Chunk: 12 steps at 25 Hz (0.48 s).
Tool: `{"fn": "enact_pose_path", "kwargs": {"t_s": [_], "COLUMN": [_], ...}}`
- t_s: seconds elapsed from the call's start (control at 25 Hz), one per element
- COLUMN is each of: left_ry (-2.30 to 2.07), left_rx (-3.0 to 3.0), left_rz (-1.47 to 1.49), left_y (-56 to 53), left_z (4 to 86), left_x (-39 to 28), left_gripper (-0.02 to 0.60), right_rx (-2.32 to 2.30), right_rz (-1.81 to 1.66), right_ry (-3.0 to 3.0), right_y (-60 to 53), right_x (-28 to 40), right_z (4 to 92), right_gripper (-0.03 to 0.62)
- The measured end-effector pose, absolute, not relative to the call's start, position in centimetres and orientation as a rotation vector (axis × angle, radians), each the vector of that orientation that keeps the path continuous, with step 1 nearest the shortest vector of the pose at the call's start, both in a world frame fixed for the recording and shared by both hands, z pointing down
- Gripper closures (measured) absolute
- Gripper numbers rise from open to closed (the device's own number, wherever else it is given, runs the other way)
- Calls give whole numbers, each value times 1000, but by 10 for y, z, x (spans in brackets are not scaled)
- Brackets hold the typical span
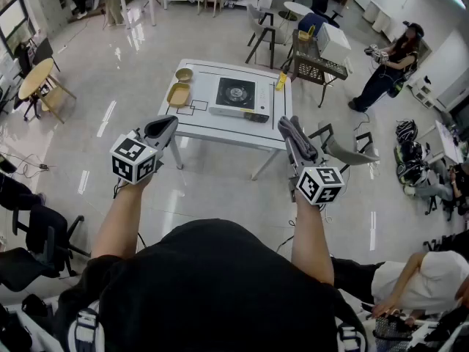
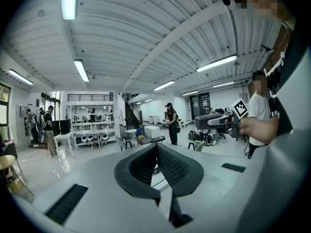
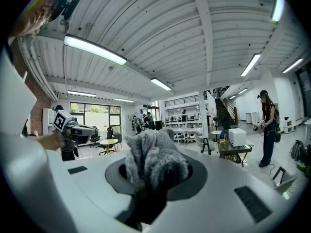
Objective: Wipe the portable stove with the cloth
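Wide open workshop here, glossy pale floor (image 1: 132, 86) all round, desks and chairs at the edges, and in the middle stands the white table (image 1: 220, 127), well ahead of the person, who stands back from it with both arms raised. On that table sits the portable stove (image 1: 236, 97), black burner plate up, near the centre where a wipe can reach every side of it. To its left lies a yellow tray (image 1: 178, 94), with a small bowl (image 1: 184, 74) just beyond it, and a yellow bottle (image 1: 281, 81) stands at the stove's right edge, close enough that a wide sweep could knock it. Now the tools: the left gripper (image 2: 156, 149) is up in the air with its ribbed pads pressed together and nothing between them, so it looks spare for the moment, perhaps for steadying the stove. The right gripper (image 3: 155, 171) has its jaws clamped on the grey cloth (image 3: 154, 157), which bunches up above the pads in a fluffy wad, a good bulge for rubbing. Neither tool is near the table, so by my reading no wiping has begun and the approach comes first
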State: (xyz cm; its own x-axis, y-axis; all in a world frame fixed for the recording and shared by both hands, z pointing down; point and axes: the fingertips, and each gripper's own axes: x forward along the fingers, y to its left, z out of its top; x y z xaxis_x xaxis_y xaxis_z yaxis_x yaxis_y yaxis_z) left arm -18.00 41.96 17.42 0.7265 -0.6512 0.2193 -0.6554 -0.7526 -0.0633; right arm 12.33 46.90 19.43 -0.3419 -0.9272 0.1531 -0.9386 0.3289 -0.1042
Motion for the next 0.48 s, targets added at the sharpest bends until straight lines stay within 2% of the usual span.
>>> {"fn": "enact_pose_path", "kwargs": {"t_s": [0.48], "left_ry": [-1106], "left_rx": [2869], "left_rz": [392], "left_y": [408], "left_z": [199], "left_x": [-139], "left_gripper": [560], "right_rx": [1688], "right_rz": [322], "right_ry": [-2530], "right_y": [453], "right_x": [152], "right_z": [225], "right_gripper": [479]}}
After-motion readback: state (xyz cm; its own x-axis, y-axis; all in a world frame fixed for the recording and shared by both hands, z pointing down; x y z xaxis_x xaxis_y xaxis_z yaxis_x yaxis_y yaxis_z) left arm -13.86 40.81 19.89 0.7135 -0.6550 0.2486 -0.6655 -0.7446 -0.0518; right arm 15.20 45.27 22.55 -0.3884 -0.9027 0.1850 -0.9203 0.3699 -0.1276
